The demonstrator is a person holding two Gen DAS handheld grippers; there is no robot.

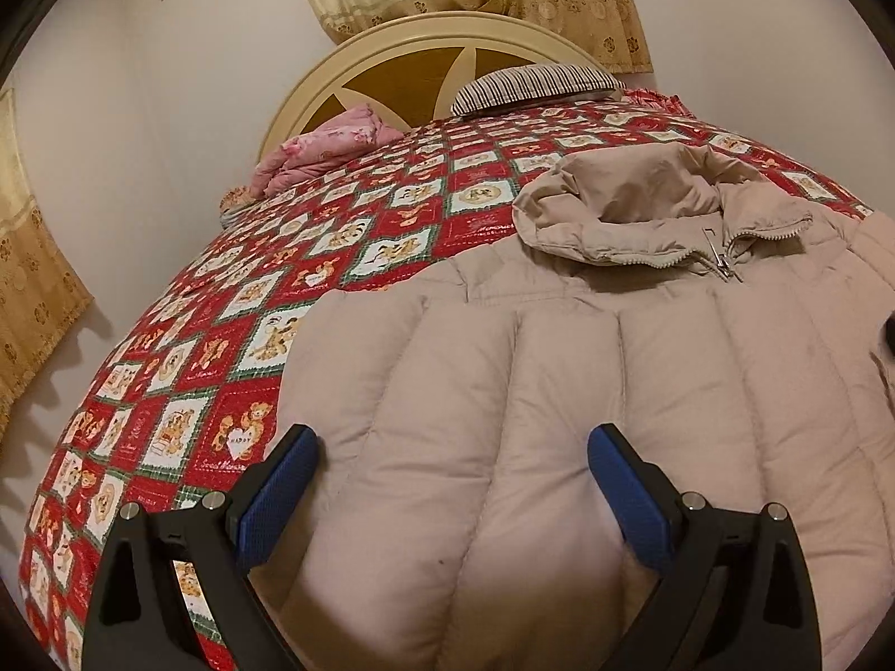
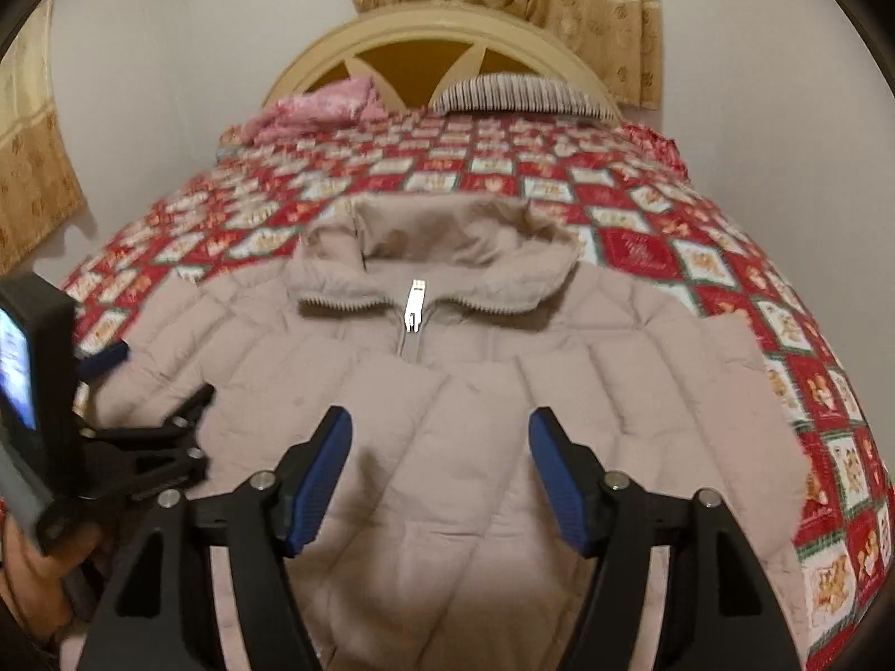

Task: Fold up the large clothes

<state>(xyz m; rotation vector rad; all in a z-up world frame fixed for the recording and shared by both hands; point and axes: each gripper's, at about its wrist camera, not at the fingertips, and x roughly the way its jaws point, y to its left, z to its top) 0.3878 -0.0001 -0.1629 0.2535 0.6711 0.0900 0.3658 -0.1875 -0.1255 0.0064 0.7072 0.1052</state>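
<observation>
Jacket (image 2: 447, 391) lies on the near part of the bed (image 2: 643, 207); pillow (image 2: 520, 92) far right, blanket (image 2: 324, 106) far left, by headboard (image 2: 414, 33).

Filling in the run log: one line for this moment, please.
beige quilted puffer jacket: flat on bed, zipped | left tool: open above it | right tool: open above it

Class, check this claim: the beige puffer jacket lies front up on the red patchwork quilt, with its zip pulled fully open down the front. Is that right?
Not quite. The beige puffer jacket does lie front up on the red patchwork quilt, but its zip is closed up to the collar, as the right wrist view shows.
</observation>
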